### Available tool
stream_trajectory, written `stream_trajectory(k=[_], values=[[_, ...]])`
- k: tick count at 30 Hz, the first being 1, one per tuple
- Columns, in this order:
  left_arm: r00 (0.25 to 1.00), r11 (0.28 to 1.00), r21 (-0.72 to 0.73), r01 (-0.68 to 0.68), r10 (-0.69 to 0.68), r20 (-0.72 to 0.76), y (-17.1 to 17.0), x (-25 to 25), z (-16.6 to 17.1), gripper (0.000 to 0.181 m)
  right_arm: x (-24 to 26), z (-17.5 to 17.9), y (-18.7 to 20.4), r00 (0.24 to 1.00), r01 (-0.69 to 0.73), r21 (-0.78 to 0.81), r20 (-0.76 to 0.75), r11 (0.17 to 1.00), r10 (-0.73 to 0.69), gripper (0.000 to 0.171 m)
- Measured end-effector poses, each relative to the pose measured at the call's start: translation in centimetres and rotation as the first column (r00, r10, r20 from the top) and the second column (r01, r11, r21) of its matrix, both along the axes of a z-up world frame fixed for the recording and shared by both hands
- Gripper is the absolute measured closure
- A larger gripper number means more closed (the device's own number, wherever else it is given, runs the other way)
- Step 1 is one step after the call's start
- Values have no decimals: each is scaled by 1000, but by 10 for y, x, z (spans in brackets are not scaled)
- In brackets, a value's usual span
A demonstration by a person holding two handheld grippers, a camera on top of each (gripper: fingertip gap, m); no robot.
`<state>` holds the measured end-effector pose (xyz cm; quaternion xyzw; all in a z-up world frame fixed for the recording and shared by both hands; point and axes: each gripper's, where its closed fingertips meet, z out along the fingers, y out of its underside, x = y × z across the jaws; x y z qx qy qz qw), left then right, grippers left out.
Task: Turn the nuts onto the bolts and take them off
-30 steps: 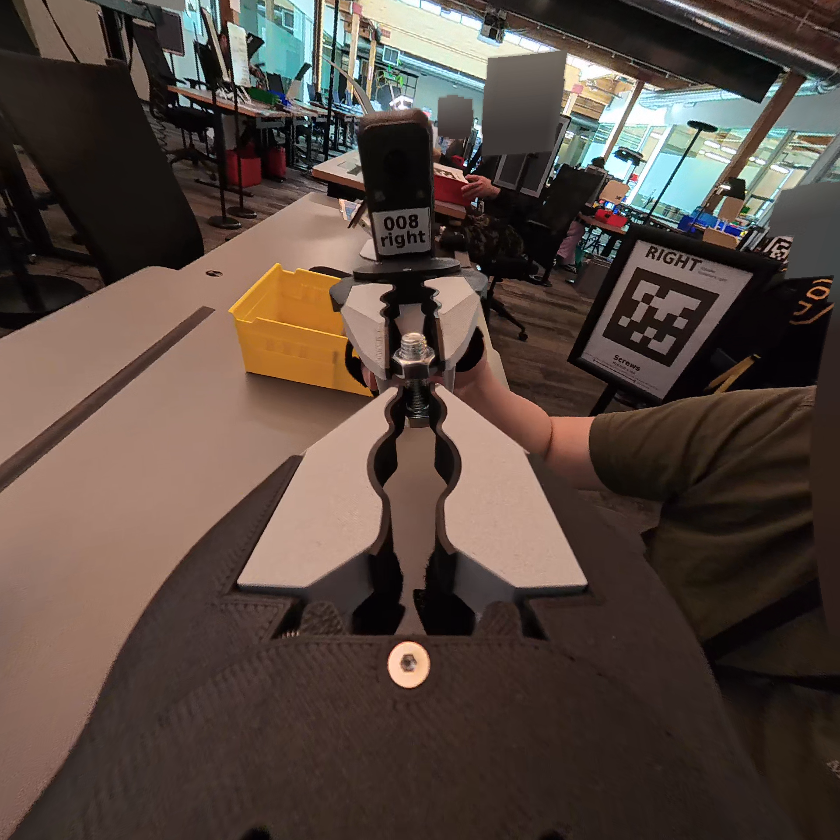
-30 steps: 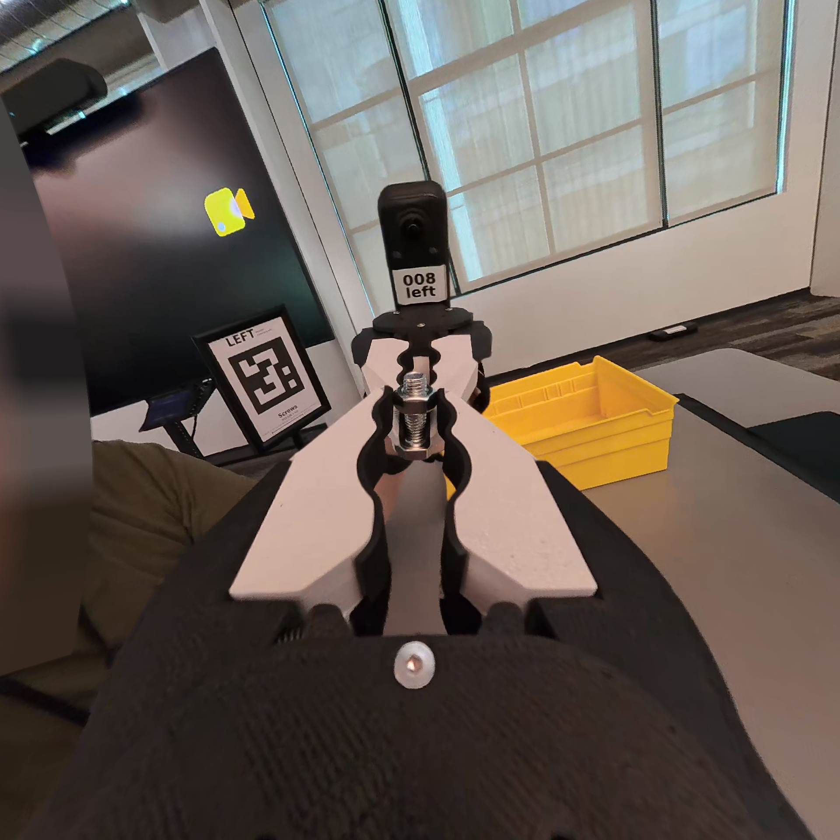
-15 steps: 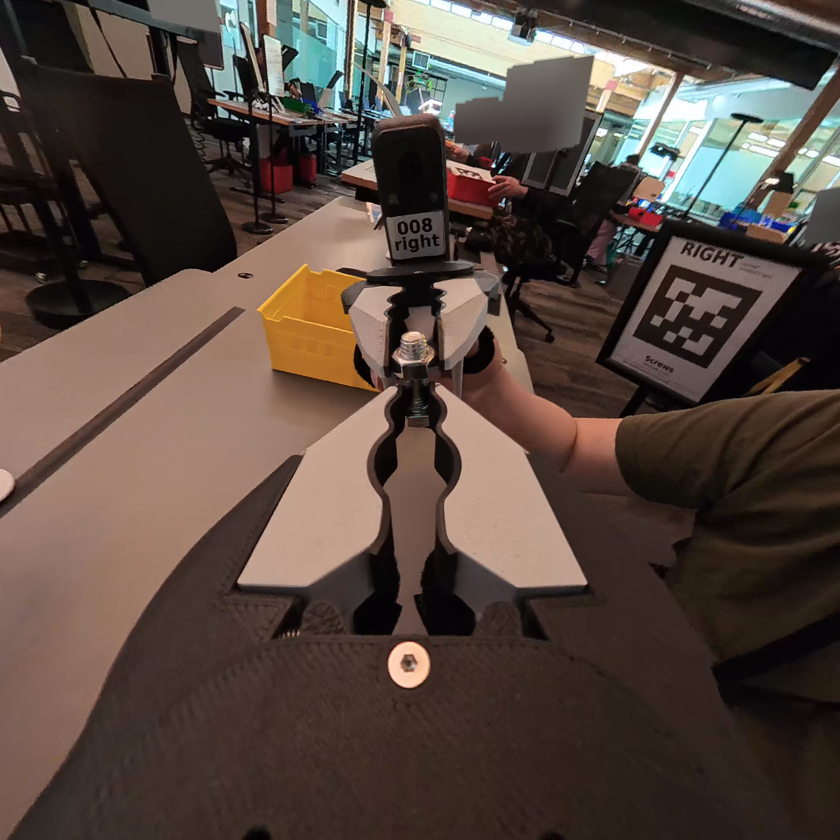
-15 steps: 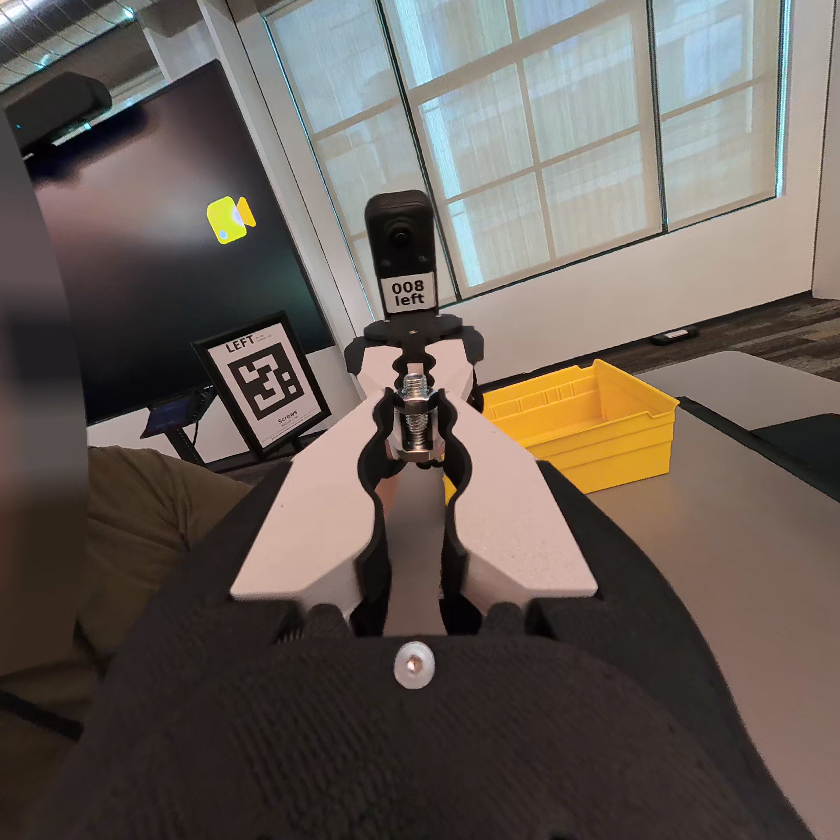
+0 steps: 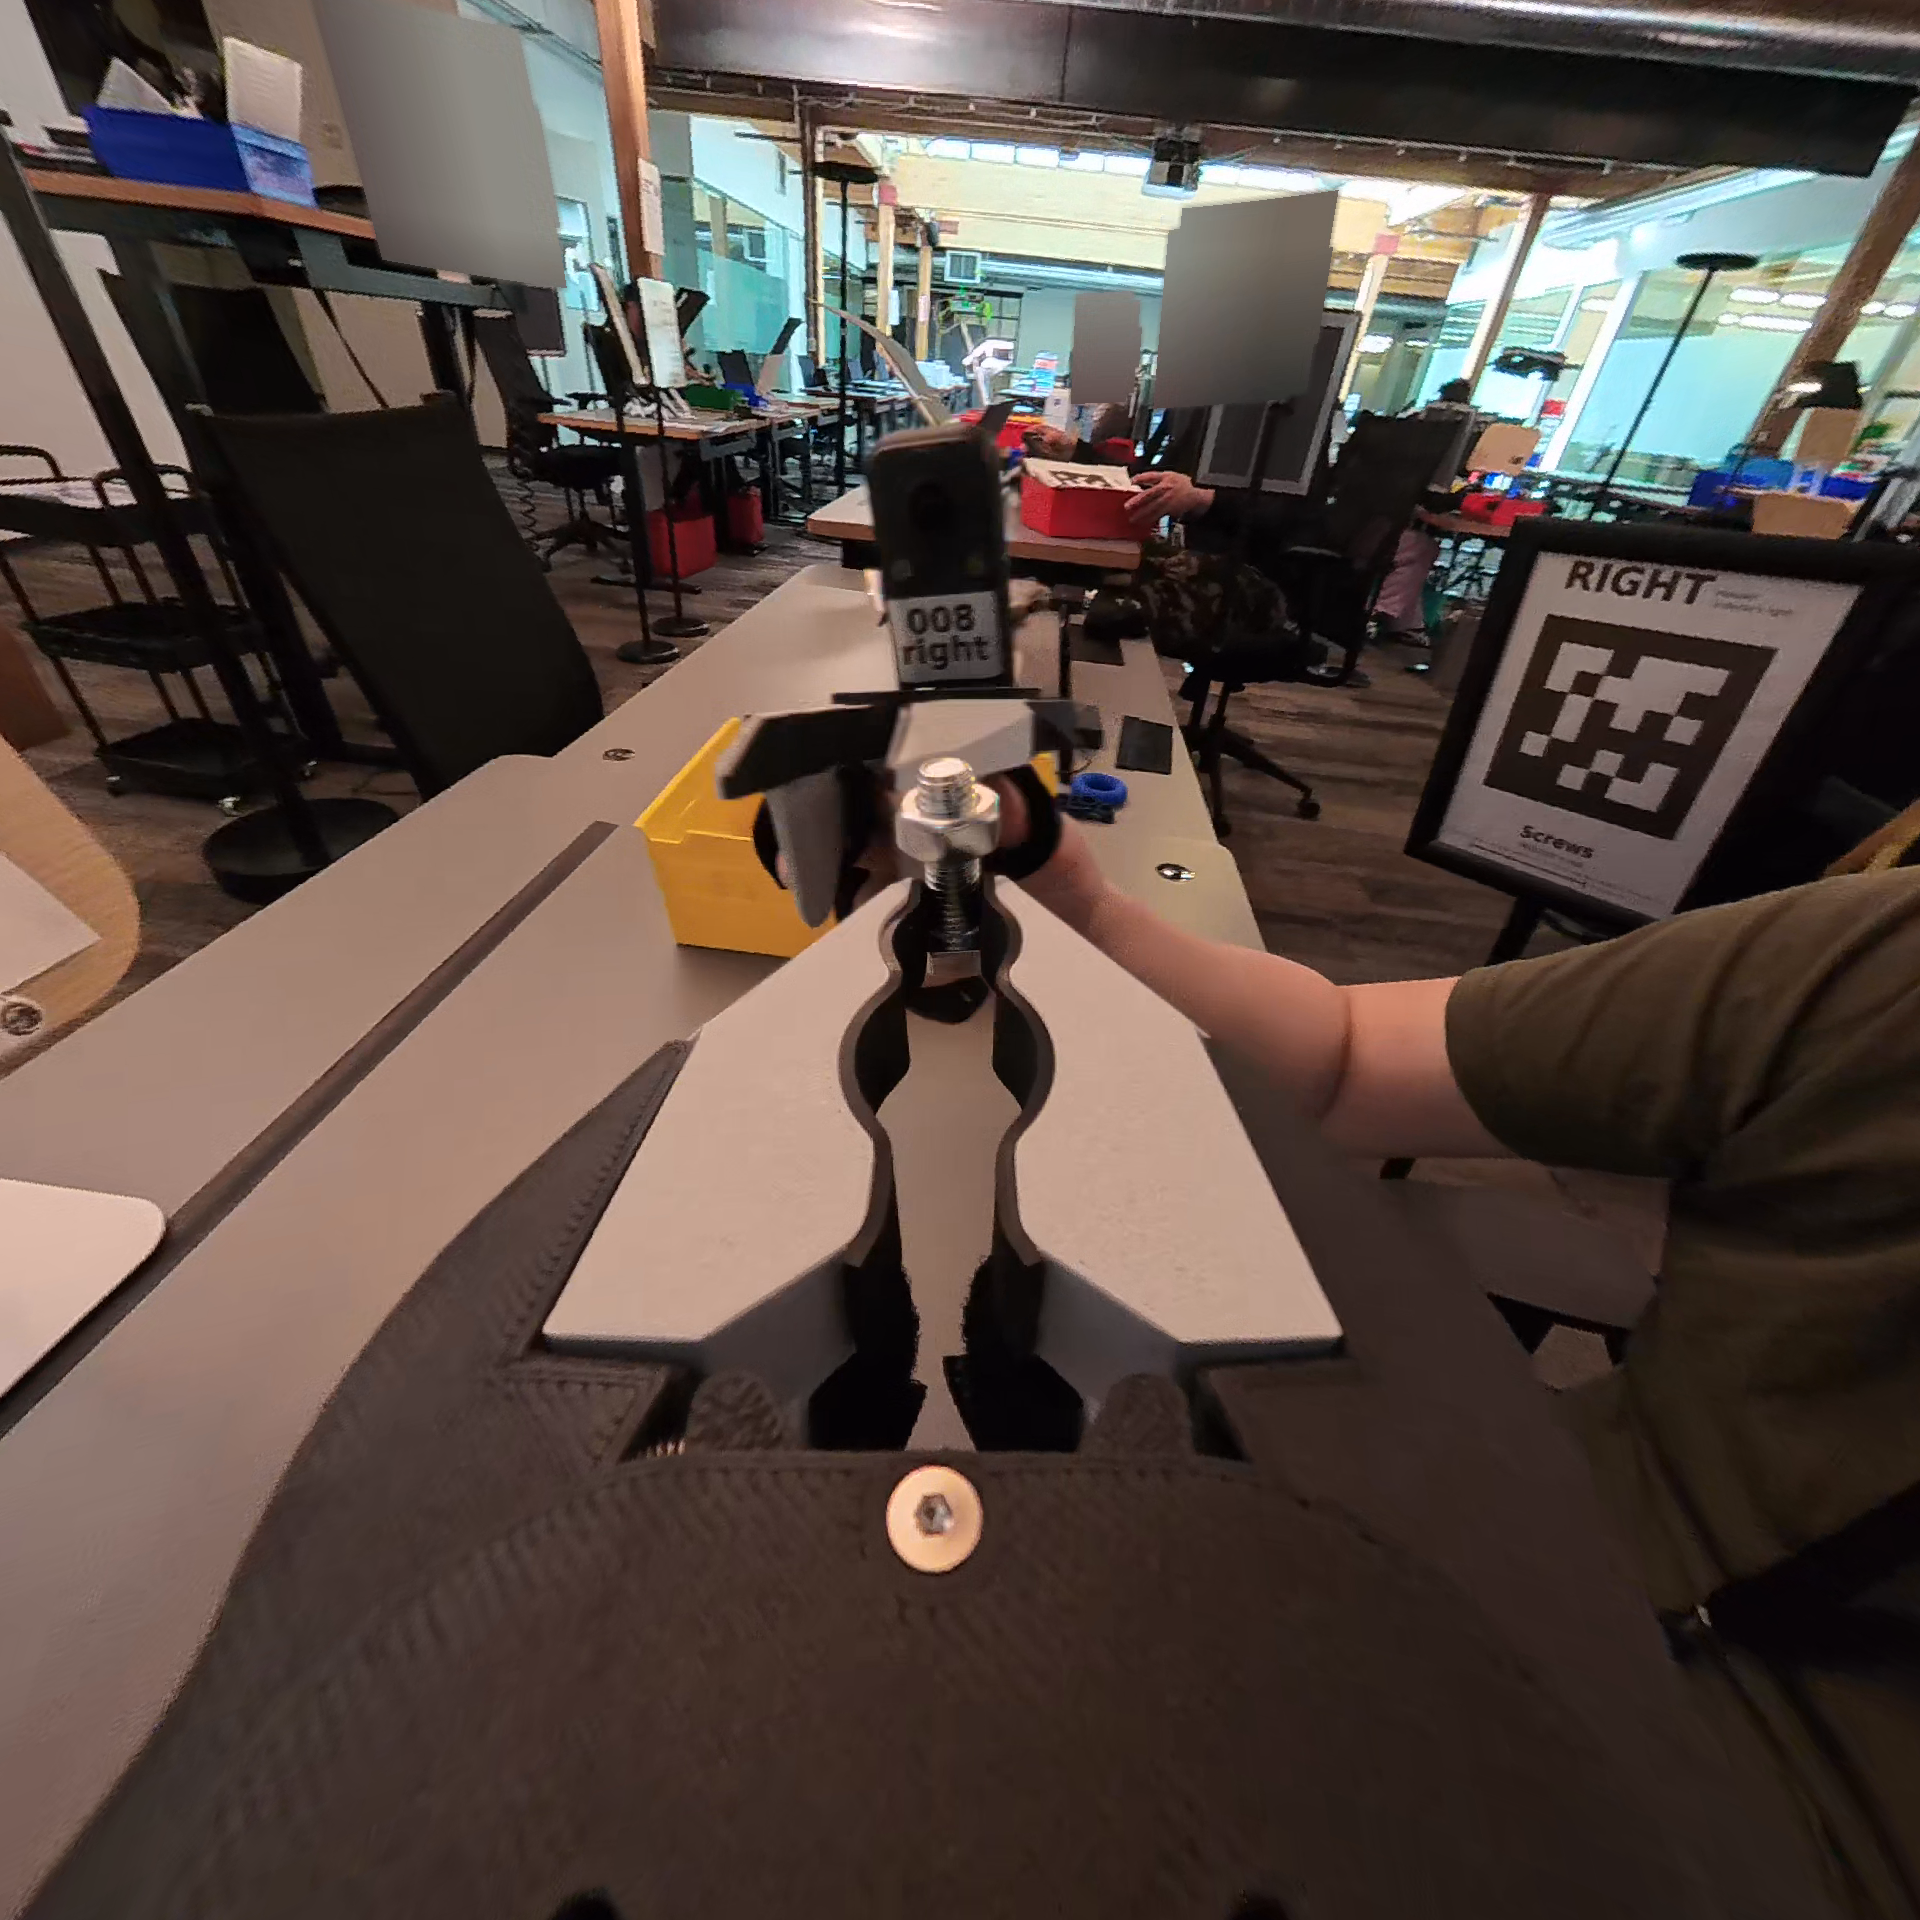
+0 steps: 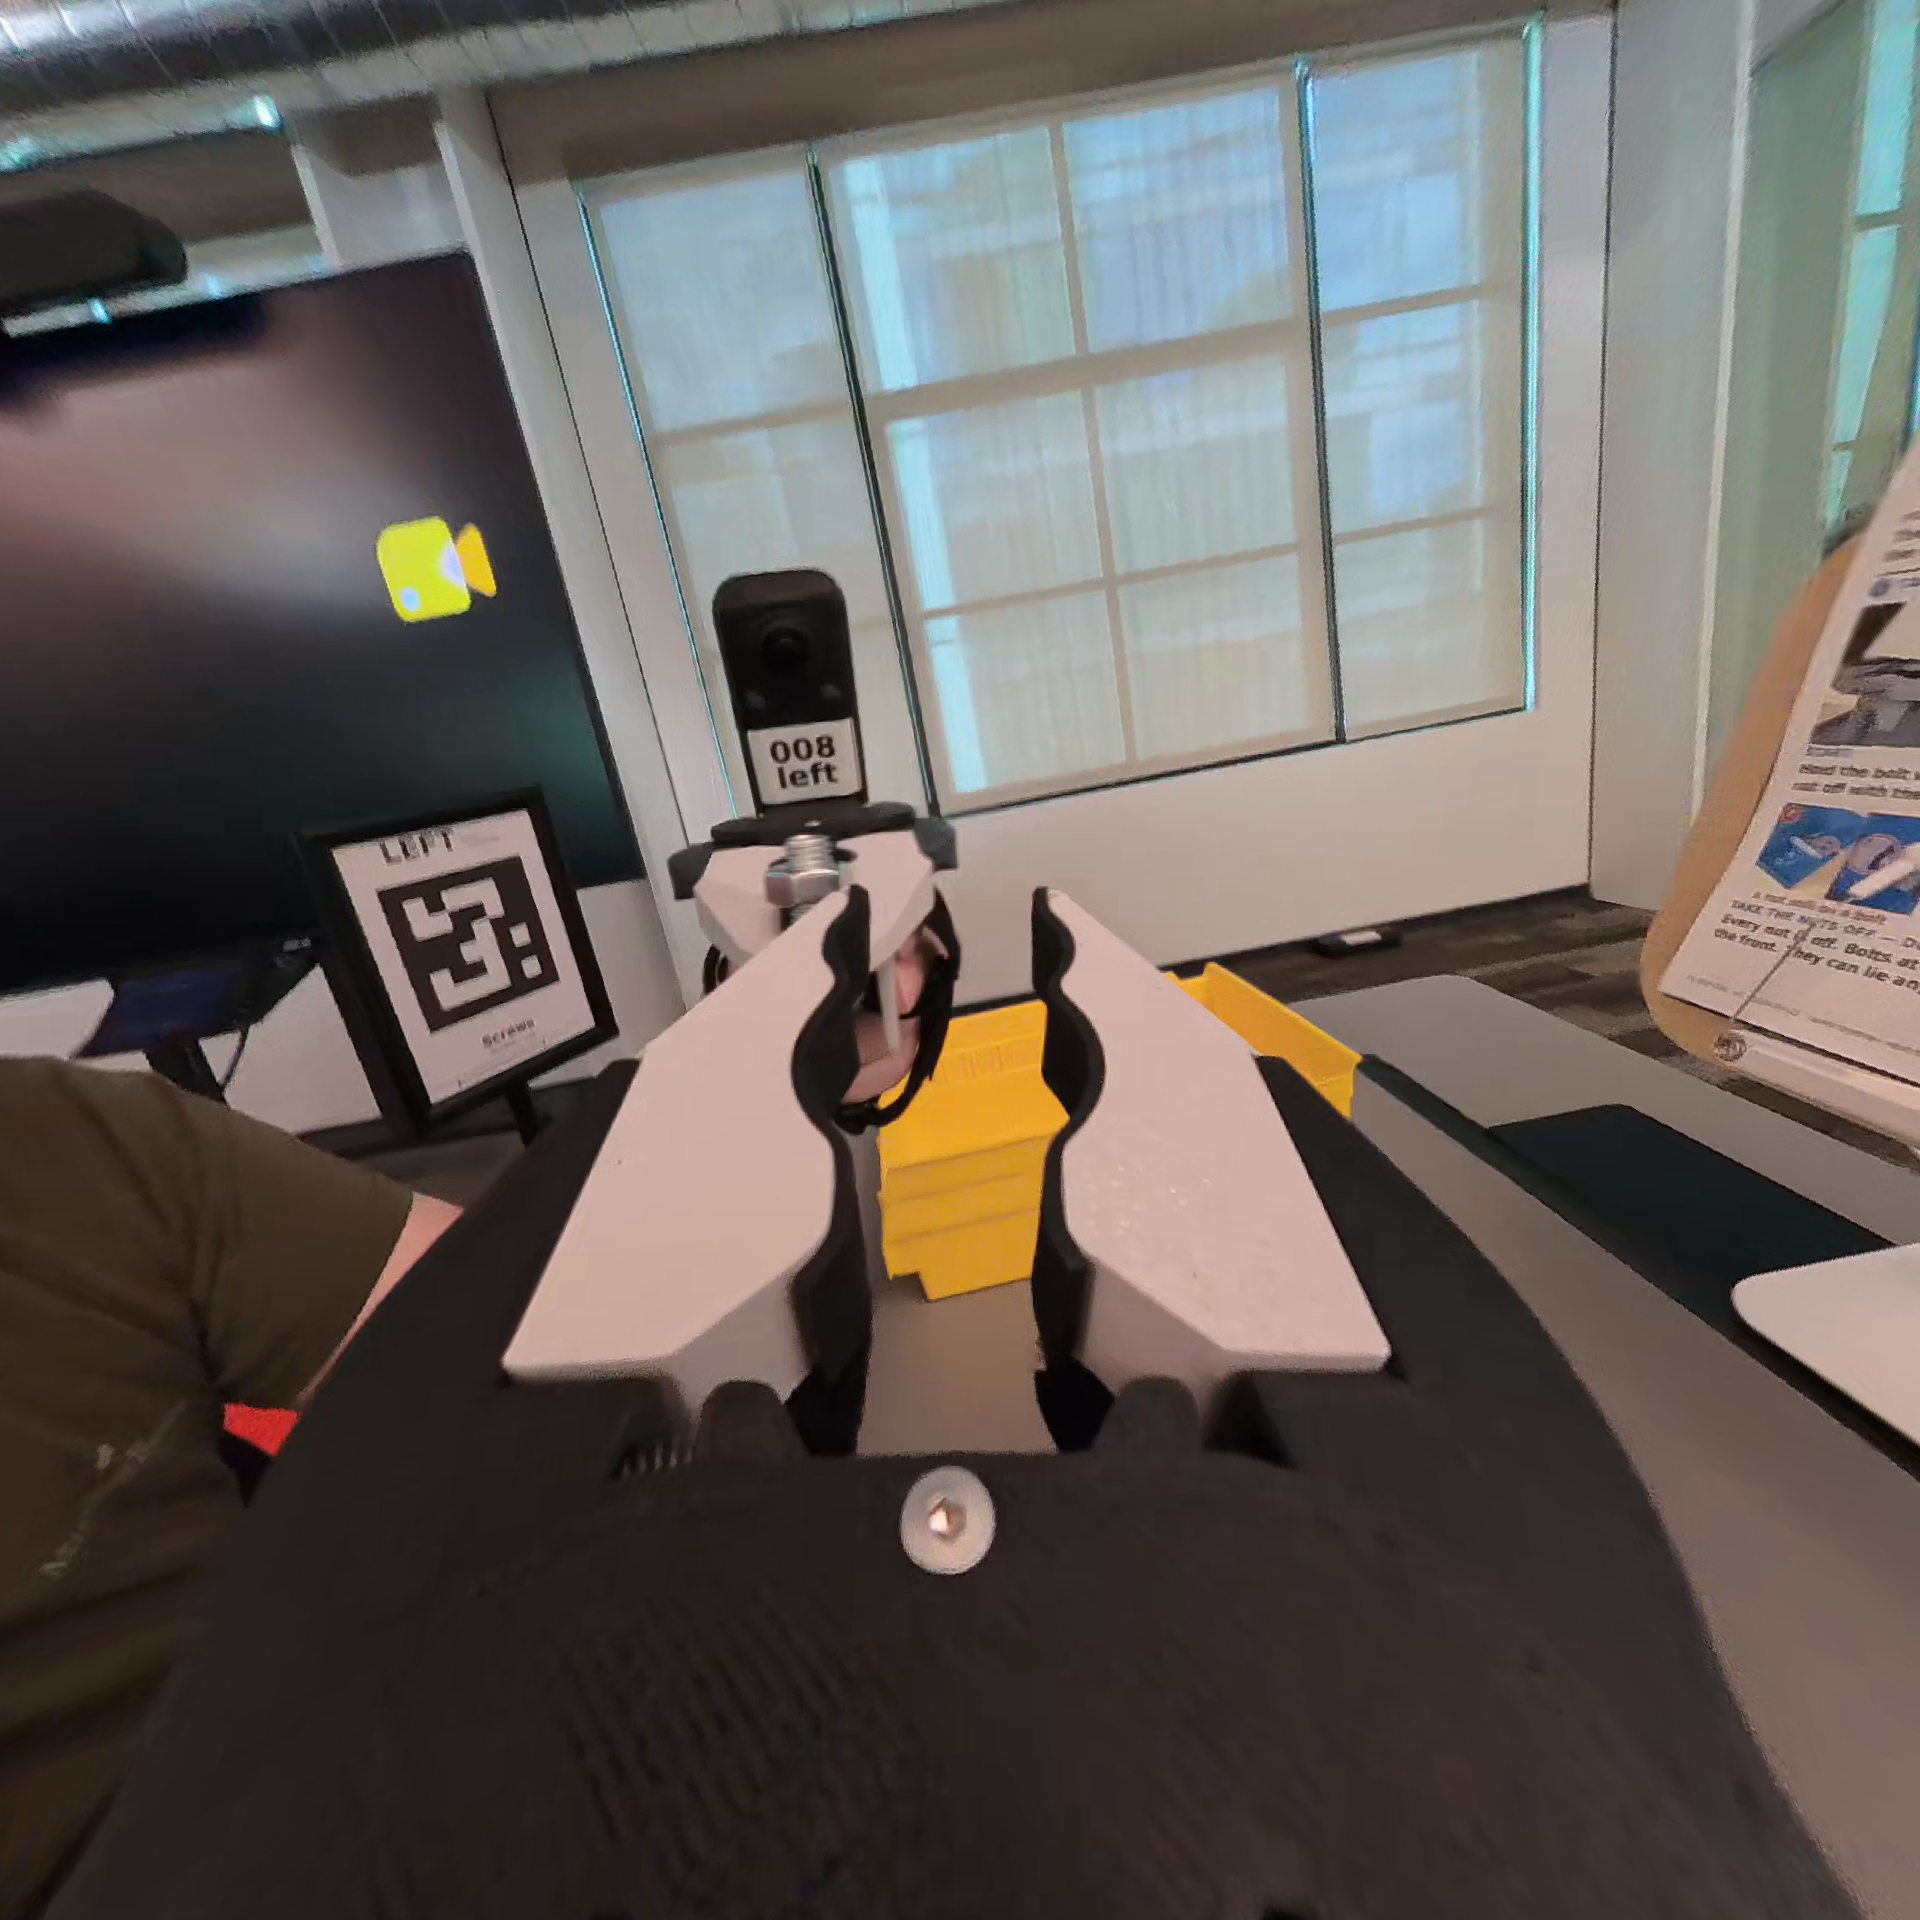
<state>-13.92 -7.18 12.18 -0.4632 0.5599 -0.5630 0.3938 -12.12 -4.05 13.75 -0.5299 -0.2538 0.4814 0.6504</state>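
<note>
Bolt [image 5: 945, 914] ×1 clenched in left jaws | nut [image 5: 945, 828] ×1 threaded on | right jaws released | yellow bin [image 5: 717, 883] ×1

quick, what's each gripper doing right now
left gripper: closed on the bolt, nut threaded on it
right gripper: open, holding nothing

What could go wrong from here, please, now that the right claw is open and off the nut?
1. Only the left claw holds the bolt, pinched low at its head end, so a sideways bump might tilt it or slip it loose.
2. The right claw, open and off to one side of the nut, could close off-centre when it re-grips.
3. Nothing holds the nut but the thread; if spun off near the bolt's tip, it may miss the yellow bin.
</note>
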Motion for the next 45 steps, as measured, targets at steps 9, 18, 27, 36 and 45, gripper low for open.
stream_trajectory(k=[9,18,27,36,45], values=[[999,999,-20,43,-43,-10,-8,4,-3,174,-15,3,-12,996,-91,1,-1,996,91,128],[998,998,-21,59,-60,-21,-12,2,-2,174,-31,6,-24,994,-86,24,71,996,85,127],[998,998,4,57,-57,-42,-16,2,-4,174,-23,12,-31,990,-137,11,35,991,136,127],[999,1000,-2,28,-28,-34,-12,0,-2,174,-17,9,-31,980,-196,-29,18,980,196,139],[997,997,-11,79,-79,-9,-22,-5,6,174,1,10,-23,983,-183,-59,-44,981,181,144]])
